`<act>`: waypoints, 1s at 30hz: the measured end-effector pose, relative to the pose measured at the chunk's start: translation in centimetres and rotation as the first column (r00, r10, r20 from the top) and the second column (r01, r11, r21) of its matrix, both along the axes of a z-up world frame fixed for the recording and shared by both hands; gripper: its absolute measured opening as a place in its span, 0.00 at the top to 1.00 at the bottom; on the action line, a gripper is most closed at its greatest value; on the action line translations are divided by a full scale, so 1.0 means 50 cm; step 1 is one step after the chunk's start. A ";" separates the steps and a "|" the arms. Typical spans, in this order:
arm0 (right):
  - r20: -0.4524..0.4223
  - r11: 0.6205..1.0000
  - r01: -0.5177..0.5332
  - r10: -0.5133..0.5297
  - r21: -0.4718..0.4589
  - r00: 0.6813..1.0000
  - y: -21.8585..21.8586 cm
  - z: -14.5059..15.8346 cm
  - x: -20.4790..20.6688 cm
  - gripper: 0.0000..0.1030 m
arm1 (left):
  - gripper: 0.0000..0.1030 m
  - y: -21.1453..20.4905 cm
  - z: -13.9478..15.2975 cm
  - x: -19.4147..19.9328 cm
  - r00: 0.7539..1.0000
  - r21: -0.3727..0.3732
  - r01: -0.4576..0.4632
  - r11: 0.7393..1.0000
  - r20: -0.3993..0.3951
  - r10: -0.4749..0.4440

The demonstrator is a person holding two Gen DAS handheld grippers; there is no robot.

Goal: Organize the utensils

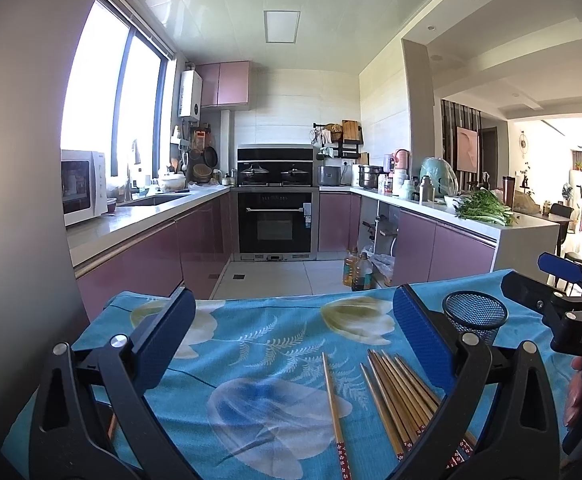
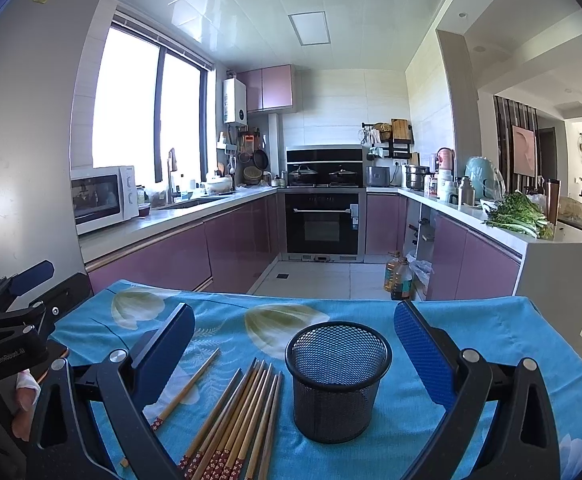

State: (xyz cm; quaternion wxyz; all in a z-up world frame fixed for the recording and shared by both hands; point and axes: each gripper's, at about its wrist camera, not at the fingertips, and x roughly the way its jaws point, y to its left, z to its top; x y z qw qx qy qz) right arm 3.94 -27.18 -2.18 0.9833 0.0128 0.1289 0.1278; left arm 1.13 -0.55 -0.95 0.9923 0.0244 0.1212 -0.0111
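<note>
Several bamboo chopsticks with red patterned ends lie in a bundle on the blue floral cloth, and one chopstick lies apart to their left. The bundle and the lone chopstick also show in the right wrist view. A black mesh cup stands upright to the right of the bundle; it also shows in the left wrist view. My left gripper is open and empty above the cloth. My right gripper is open and empty, with the cup between its fingers' lines.
The cloth-covered table's far edge faces a kitchen floor with oil bottles. Purple cabinets, an oven and counters lie beyond. The right gripper's body shows at the right of the left wrist view.
</note>
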 end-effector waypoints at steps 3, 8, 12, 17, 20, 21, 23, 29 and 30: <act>-0.053 0.999 -0.040 0.039 -0.008 0.998 -0.006 -0.013 0.002 0.06 | 0.05 0.002 -0.011 0.015 0.999 0.010 0.035 0.999 -0.038 -0.034; -0.186 0.993 -0.113 0.103 -0.044 0.977 -0.010 -0.060 0.004 0.06 | 0.05 -0.004 -0.054 0.058 0.989 0.041 0.079 0.996 -0.131 -0.074; -0.326 0.987 -0.150 0.123 -0.059 0.937 -0.003 -0.113 0.026 0.17 | 0.05 -0.016 -0.101 0.104 0.972 0.089 0.108 0.990 -0.220 -0.086; -0.454 0.985 -0.161 0.114 -0.068 0.884 0.013 -0.171 0.069 0.42 | 0.18 -0.029 -0.159 0.165 0.935 0.091 0.138 0.986 -0.341 -0.100; -0.496 0.984 -0.164 0.106 -0.074 0.862 0.023 -0.190 0.086 0.52 | 0.24 -0.046 -0.187 0.189 0.910 0.092 0.164 0.982 -0.399 -0.115; -0.510 0.984 -0.164 0.104 -0.074 0.854 0.026 -0.194 0.091 0.53 | 0.28 -0.053 -0.196 0.197 0.897 0.089 0.176 0.980 -0.424 -0.122; -0.530 0.984 -0.163 0.098 -0.076 0.842 0.030 -0.202 0.101 0.57 | 0.32 -0.064 -0.205 0.204 0.868 0.063 0.195 0.979 -0.476 -0.142; -0.556 0.981 -0.174 0.099 -0.084 0.825 0.049 -0.209 0.121 0.62 | 0.48 -0.090 -0.217 0.220 0.797 -0.021 0.224 0.974 -0.572 -0.195; -0.557 0.981 -0.174 0.095 -0.090 0.825 0.052 -0.209 0.126 0.62 | 0.51 -0.093 -0.218 0.225 0.789 -0.029 0.226 0.974 -0.580 -0.201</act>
